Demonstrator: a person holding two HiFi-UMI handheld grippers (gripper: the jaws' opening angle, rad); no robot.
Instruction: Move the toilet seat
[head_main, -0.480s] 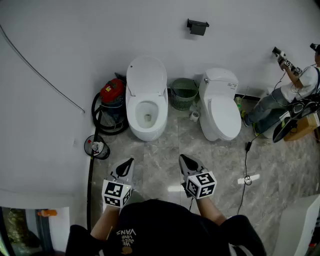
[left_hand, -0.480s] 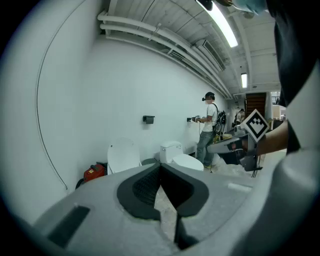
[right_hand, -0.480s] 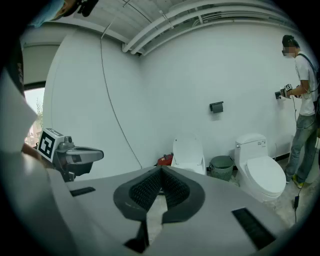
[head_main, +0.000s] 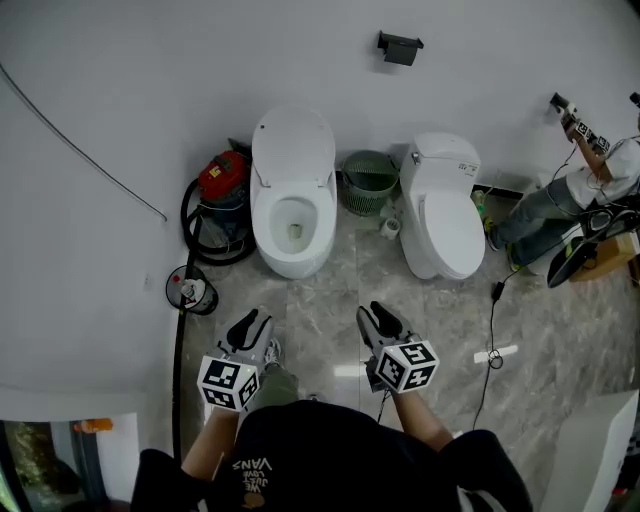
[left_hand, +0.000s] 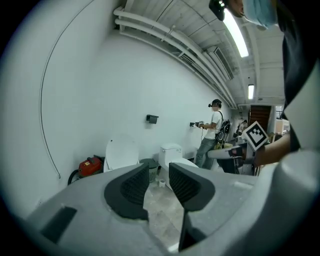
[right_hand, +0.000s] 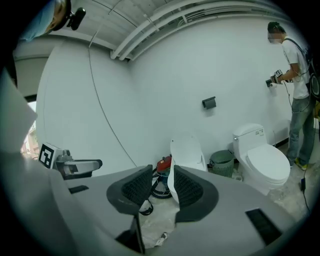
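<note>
I hold both arms low and forward, bent at the elbow. The left hand-held gripper (head_main: 250, 324) and right hand-held gripper (head_main: 373, 314) are level with each other and well apart, each angled slightly down toward the grey marble floor (head_main: 330, 300). In the left gripper view its ribbed jaws stand partly apart with a narrow gap and only floor showing between them. The right hand-held gripper reads the same in its own view: a narrow gap, nothing gripped. The toilet seat (head_main: 292, 148) is on the left-hand toilet (head_main: 292, 228), well ahead of both hand-held grippers and untouched. It is raised, with its long axis upright against the white wall and its underside facing me (the lid behind it cannot be told apart from it). The bowl is open. A second toilet (head_main: 445, 225) to the right has its lid down, with a green bin (head_main: 368, 183) between the two and a red vacuum cleaner (head_main: 222, 180) left of the first. Print on my dark shirt (head_main: 253, 467) reads "VANS", upside down; the smaller lines beneath it and the cistern label on the second toilet are illegible. Another person (head_main: 600, 170) works at the far right wall.
</note>
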